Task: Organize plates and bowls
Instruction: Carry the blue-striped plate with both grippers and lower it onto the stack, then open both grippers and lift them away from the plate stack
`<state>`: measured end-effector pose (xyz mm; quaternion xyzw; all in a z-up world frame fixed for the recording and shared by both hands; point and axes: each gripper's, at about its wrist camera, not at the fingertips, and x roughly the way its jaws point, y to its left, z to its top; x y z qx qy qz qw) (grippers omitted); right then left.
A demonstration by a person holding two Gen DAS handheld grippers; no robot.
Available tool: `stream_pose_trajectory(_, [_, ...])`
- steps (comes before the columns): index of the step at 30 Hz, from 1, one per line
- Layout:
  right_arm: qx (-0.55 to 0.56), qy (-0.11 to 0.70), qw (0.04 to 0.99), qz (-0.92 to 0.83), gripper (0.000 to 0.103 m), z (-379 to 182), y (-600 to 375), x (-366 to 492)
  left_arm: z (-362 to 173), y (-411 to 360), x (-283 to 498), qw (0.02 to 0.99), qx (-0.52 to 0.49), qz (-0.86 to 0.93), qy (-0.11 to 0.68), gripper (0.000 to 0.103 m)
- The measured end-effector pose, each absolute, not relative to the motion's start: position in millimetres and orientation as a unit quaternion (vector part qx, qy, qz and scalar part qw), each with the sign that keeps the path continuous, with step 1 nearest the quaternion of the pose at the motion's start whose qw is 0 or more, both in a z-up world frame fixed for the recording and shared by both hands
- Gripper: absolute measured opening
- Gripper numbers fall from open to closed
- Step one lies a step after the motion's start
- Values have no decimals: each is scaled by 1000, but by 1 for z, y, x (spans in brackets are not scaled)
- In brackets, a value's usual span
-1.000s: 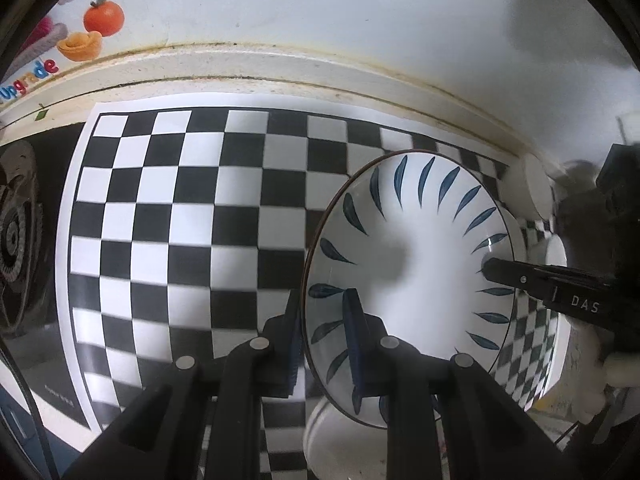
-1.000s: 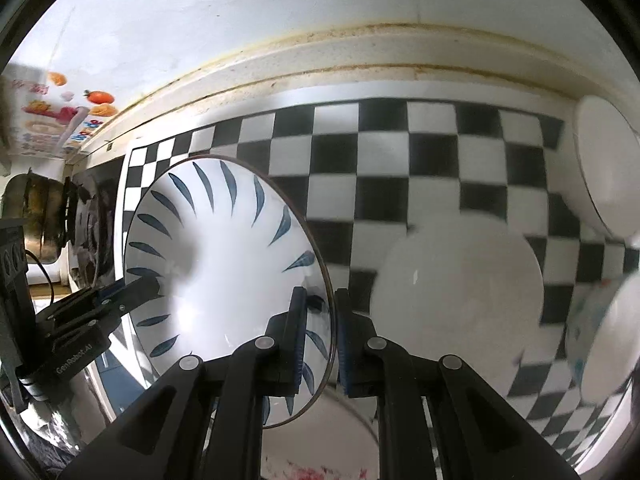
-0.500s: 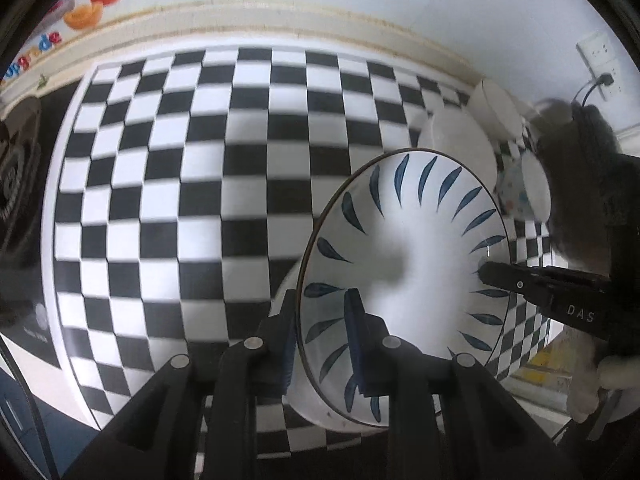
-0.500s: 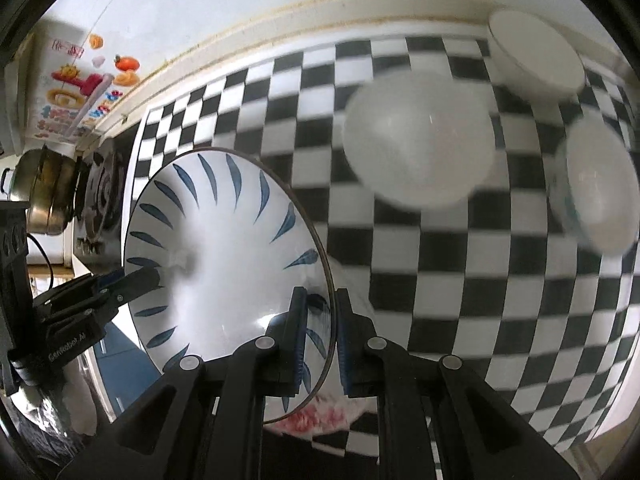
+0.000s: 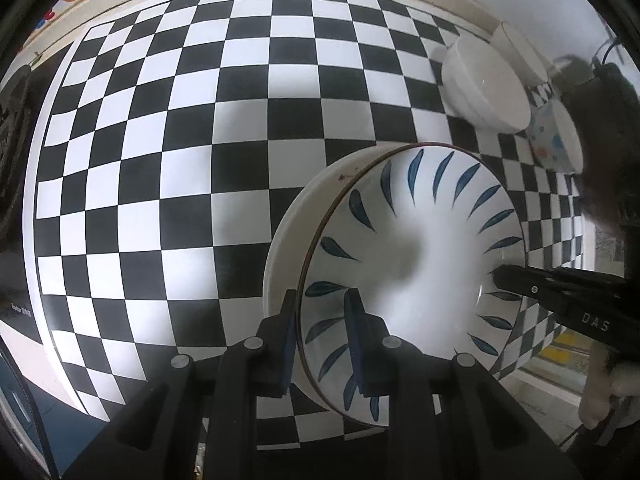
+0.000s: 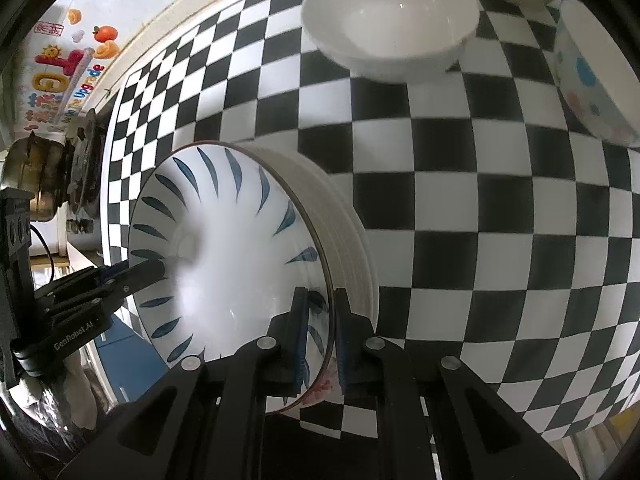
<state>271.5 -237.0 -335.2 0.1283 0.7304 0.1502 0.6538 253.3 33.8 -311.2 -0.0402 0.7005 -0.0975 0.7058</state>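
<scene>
— Checkered mat (image 5: 168, 152): spread ahead of both claws. Plate stack (image 6: 352, 240)?

— Directly beneath the leaf-pattern plate (image 5: 416, 248). Left gripper (image 5: 320, 320) and right gripper (image 6: 320, 332) clenched on opposite rims (presumably to lower it level).

— White bowl (image 6: 392, 28), spotted bowl (image 6: 592, 76)?

— Far ahead, unsorted.

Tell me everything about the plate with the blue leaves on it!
The blue-leaf plate is round, white and glossy like glazed ceramic, with dark blue leaf strokes fanning round its inside and a thin brown rim. It is held over a checkered mat. The left gripper and the right gripper each pinch its rim on opposite sides. Right under it sits a white plate; I cannot tell whether they touch.
</scene>
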Motion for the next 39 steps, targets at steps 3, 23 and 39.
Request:
stream_pose_trajectory(3, [125, 734, 651, 150, 13, -341, -227, 274, -318, 31, 251, 703, -29, -94, 704, 19])
stream_pose_trajectory(23, [118, 733, 659, 126, 13, -345, -216, 274, -330, 19, 244, 692, -10, -80, 717, 21])
stream_pose_trajectory(39, [136, 738, 652, 105, 15, -343, -222, 275, -323, 33, 247, 675, -36, -74, 734, 22])
